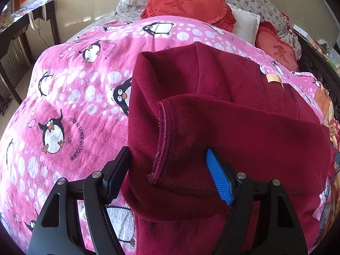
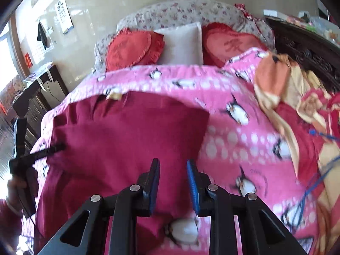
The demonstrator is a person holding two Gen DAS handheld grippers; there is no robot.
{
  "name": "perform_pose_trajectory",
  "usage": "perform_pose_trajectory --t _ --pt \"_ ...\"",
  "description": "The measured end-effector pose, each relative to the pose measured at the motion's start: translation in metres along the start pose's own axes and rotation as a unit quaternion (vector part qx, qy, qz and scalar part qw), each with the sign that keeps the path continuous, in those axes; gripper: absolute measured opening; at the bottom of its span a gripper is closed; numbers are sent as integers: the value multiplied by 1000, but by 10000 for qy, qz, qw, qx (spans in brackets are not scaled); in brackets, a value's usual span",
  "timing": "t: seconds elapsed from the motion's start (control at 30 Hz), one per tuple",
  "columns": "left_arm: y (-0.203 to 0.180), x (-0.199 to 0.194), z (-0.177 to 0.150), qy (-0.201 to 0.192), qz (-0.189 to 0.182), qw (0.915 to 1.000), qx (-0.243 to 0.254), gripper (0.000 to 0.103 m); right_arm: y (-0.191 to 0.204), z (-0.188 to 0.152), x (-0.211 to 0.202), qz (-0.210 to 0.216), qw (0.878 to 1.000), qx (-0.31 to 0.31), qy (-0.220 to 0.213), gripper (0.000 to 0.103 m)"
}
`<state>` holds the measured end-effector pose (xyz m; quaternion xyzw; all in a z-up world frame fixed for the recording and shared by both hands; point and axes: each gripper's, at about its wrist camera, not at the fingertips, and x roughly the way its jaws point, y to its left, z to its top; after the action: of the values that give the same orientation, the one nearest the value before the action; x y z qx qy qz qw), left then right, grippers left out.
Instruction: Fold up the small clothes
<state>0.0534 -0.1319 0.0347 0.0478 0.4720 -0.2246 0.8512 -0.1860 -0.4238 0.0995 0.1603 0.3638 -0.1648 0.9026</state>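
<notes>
A dark red knit garment (image 1: pixel 223 110) lies on the pink penguin blanket (image 1: pixel 70 97). One sleeve with a stitched cuff (image 1: pixel 163 140) is folded across its body. My left gripper (image 1: pixel 167 161) is open, its jaws on either side of the folded sleeve's cuff, low over the cloth. In the right wrist view the same garment (image 2: pixel 119 140) lies left of centre on the blanket (image 2: pixel 244 140). My right gripper (image 2: pixel 173 178) is open and empty above the garment's near right edge. The left gripper (image 2: pixel 42 152) shows at the garment's left edge.
Two red heart cushions (image 2: pixel 131 48) and a white pillow (image 2: pixel 182 42) lie at the head of the bed. An orange and red quilt (image 2: pixel 297 97) is bunched at the right. A dark carved headboard (image 2: pixel 308 48) stands far right, a dark desk (image 2: pixel 36 89) at the left.
</notes>
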Motion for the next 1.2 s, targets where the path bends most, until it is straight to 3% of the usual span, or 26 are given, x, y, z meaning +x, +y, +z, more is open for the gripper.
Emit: perform_pose_trajectory --t 0.07,0.13,0.2,0.27,0.5,0.63,0.7,0.87,1.03,1.2 --pt "0 3 0 22 -4 10000 -18 75 3 10 21 -63 10000 -18 73 24" --pt "2 9 0 100 -36 9999 -60 78 -2 16 44 -419 9989 -3 224 24" --pt "4 11 1 135 -80 9998 -111 80 -12 20 58 -386 9987 145 287 27" --pt "5 10 2 167 -85 9998 -111 80 -20 22 55 -287 9986 355 254 33" --pt "11 -19 -12 110 30 9999 -55 80 -12 -6 10 -220 9989 210 361 36" --pt "15 -37 -31 149 105 9997 -168 80 -8 -34 33 -339 9951 15 925 44" --pt "16 -48 -41 231 114 9994 -237 80 -13 -35 35 -278 9956 177 882 45" --pt "17 -82 -70 146 121 9988 -443 80 -12 -26 -12 22 9978 513 420 45" --pt "12 -105 -99 86 181 9984 -527 79 -6 -39 -68 206 9976 656 17 48" --pt "7 -131 -121 92 63 9991 -401 80 2 -53 -110 335 9970 702 -19 48"
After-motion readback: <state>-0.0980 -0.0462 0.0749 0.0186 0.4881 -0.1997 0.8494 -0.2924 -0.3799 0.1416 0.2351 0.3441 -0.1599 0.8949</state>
